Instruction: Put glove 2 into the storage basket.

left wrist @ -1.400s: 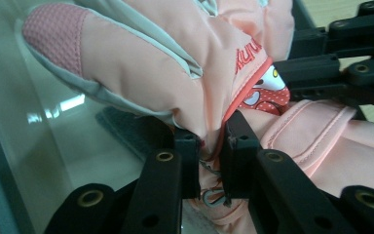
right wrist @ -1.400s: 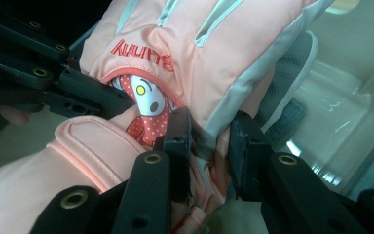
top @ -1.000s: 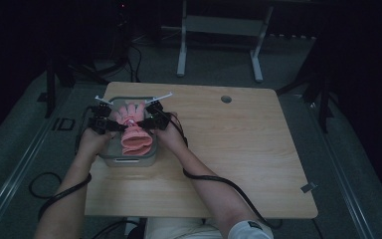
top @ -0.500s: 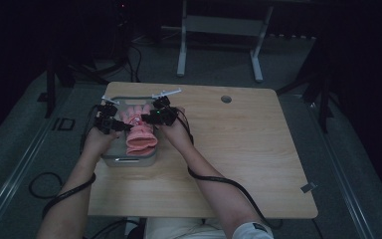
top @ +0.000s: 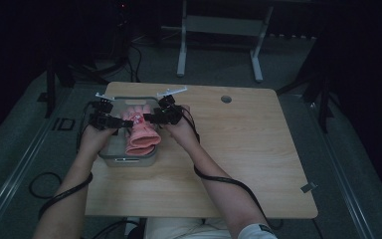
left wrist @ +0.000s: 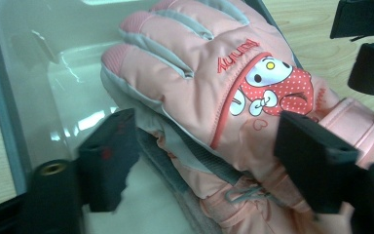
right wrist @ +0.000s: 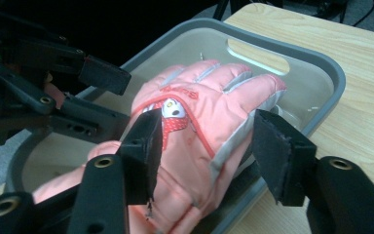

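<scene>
The glove [left wrist: 209, 92] carries a short red stitched word above its cartoon patch — upside down in the left gripper view, it cannot be read with certainty. Small red lettering beside the patch is too small to tell. On the floor [top: 40, 149] left of the table stand pale letters — "ID".

a wooden table [top: 258, 164] stands on grey floor [top: 358, 149], a metal stand [top: 219, 30] behind it.

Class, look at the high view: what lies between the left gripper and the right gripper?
The pink glove lies between the left gripper and right gripper, inside the grey bin.
</scene>
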Action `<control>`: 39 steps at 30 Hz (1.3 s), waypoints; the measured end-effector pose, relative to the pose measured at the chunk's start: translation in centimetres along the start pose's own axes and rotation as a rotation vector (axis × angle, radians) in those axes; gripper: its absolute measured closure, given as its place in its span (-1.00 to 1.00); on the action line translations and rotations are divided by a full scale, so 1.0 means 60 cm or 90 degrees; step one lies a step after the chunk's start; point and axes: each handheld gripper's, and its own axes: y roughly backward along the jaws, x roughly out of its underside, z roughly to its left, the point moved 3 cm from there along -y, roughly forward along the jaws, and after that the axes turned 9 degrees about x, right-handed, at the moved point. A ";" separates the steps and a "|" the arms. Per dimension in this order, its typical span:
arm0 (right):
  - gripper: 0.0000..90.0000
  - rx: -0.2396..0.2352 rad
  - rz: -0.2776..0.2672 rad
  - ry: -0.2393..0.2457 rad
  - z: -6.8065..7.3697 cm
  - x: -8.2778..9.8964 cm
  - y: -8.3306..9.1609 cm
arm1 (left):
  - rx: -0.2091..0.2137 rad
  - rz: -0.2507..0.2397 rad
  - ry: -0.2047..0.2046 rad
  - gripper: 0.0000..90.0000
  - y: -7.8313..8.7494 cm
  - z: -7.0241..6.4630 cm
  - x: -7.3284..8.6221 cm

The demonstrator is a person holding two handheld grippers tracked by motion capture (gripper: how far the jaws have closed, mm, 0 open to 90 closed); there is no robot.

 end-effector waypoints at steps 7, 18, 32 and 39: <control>-0.28 -0.007 -0.012 0.006 0.000 -0.001 0.008 | 0.011 -0.010 -0.001 -0.66 0.012 0.001 0.003; -0.50 -0.028 -0.019 0.038 0.009 0.006 0.027 | 0.016 -0.030 -0.031 -0.68 0.022 -0.019 -0.001; -0.56 -0.019 -0.033 0.028 -0.013 0.018 0.061 | 0.020 -0.083 -0.059 -0.69 0.044 -0.041 -0.002; -0.57 -0.009 -0.038 0.032 -0.030 0.029 0.084 | 0.034 -0.112 -0.109 -0.69 0.050 -0.073 0.009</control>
